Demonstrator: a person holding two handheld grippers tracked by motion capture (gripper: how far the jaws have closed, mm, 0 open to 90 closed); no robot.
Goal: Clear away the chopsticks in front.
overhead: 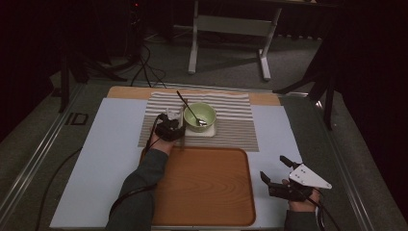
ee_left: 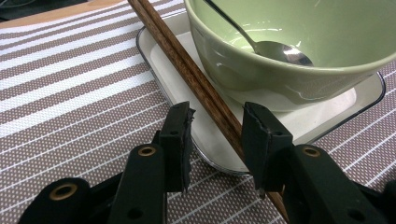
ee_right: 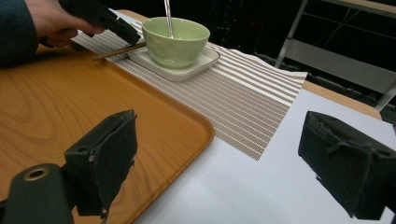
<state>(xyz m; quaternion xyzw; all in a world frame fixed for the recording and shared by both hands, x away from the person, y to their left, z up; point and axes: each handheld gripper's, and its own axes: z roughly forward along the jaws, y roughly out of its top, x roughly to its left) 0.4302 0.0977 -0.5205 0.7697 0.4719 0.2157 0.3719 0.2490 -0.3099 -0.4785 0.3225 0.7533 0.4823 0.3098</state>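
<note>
We see the left gripper point(ee_left: 215, 135) low over the striped woven placemat point(ee_left: 70, 88), its two black, foam-padded jaws standing either side of a pair of dark wooden chopsticks point(ee_left: 187, 70). The pads do not press on the sticks yet: a gap shows on the left, while the right pad sits just beside the wood. The chopsticks are slim, square-edged and grainy, lying side by side with their lower part propped on the rim of a shallow white rectangular dish point(ee_left: 219, 149) with rounded corners. On that dish stands a glossy pale-green ceramic bowl point(ee_left: 280, 70), and a polished metal spoon point(ee_left: 275, 49) rests inside it, handle leaning up over the rim.

In the high view the smooth wooden tray point(overhead: 202, 187) with rounded corners lies nearer the person, touching the placemat's near edge. The right gripper point(overhead: 281, 175) hovers right of the tray over the pale sheet point(overhead: 269, 139), jaws wide apart and empty.
</note>
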